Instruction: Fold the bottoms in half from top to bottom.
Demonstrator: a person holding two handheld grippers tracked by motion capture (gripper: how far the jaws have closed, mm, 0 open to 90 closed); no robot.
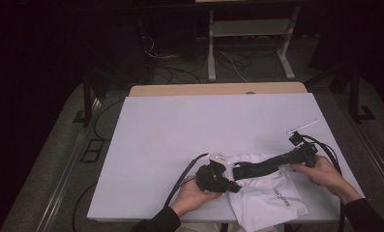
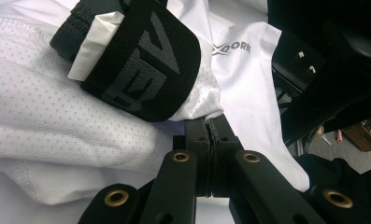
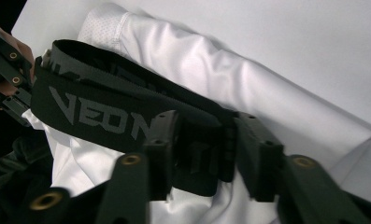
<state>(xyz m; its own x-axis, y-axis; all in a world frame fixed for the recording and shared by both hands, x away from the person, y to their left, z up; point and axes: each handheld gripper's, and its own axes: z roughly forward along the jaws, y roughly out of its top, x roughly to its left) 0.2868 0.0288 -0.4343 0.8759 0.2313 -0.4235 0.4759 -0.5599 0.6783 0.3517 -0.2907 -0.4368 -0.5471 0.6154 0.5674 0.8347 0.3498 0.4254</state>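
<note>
From the high view, I see the white shorts lying at the near right part of the table, their black waistband stretched as a long bar running left to right between my two tools. My left gripper sits at the band's left end, my right gripper at its right end, so each hand is nearest its own end. A thin white stick lies apart, farther right.

In the left gripper view, the jaws stand pressed together with a fold of the white mesh fabric of the shorts pinched at their tips; the waistband curls just beyond them, up and to the left, with a white label tucked inside.

In the right gripper view, the waistband passes across and between the two jaws, its long axis running crosswise to them. The jaws look closed onto its folded thickness, though I judge the grip not yet firm. This view alone shows the lettering along the band and the left gripper at its far end.
</note>
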